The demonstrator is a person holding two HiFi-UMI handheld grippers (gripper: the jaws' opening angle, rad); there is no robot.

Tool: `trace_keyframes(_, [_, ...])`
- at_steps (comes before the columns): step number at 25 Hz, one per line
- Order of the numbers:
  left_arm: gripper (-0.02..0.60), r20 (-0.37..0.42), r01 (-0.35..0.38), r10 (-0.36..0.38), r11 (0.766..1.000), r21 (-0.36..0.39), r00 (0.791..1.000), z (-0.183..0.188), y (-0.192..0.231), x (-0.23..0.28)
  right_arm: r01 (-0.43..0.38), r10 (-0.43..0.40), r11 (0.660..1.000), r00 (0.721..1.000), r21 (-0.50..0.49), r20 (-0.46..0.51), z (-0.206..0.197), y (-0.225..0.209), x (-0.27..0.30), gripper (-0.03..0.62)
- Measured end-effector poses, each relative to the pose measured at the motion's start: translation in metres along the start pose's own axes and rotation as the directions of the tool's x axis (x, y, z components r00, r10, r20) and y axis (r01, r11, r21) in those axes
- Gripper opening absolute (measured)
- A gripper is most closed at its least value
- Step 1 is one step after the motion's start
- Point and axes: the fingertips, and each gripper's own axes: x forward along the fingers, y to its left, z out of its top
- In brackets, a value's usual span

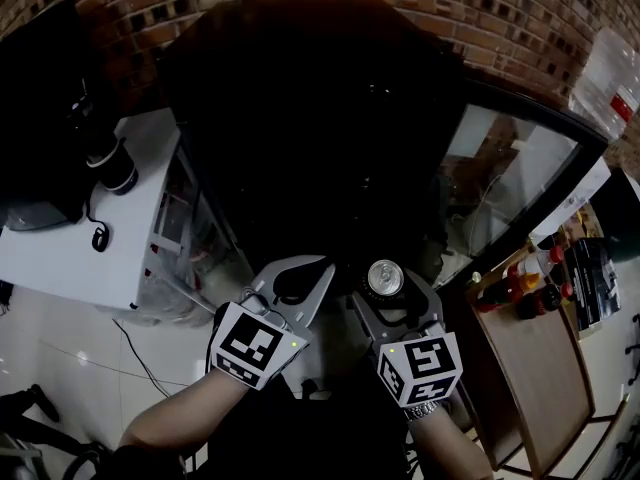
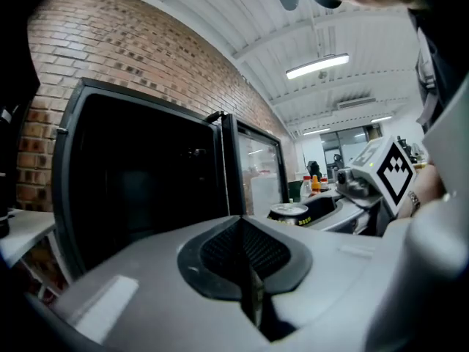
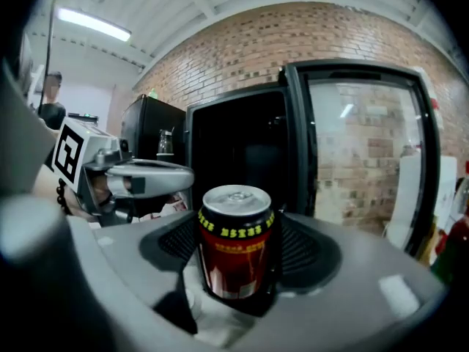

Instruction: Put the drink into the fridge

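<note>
Right now the carrying step is in hand: the red drink can [image 3: 236, 244] sits upright, clamped between the jaws of the right gripper [image 1: 393, 298], just in front of the fridge [image 2: 67, 174] and not yet past its frame. The fridge's glass door [image 1: 510, 168] stands swung open to the right of the dark opening, so the way in looks free. The left gripper [image 2: 248, 270] hangs beside the right one, also in front of the fridge, its jaws pressed together with nothing between them. The fridge interior is too dark to make out a shelf. Next, I judge, the can needs to go forward into the fridge, kept upright, be lowered onto a shelf, and only then be released.
</note>
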Motion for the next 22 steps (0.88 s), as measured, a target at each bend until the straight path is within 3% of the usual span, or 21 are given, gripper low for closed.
trace_keyframes(9, [0.005,-0.042,-0.149,0.147,0.987,-0.065,0.988,-0.038,0.071,-0.022,-0.149,0.148,0.987,0.988,-0.052,-0.034,-0.011,0.047,0.088,0.321])
trace_keyframes(22, [0.005,-0.110,-0.241,0.235,0.969,-0.050,0.966,-0.080,0.140,-0.023,-0.261,0.254,0.962,0.964,-0.080,-0.084,-0.036,0.075,0.207,0.321])
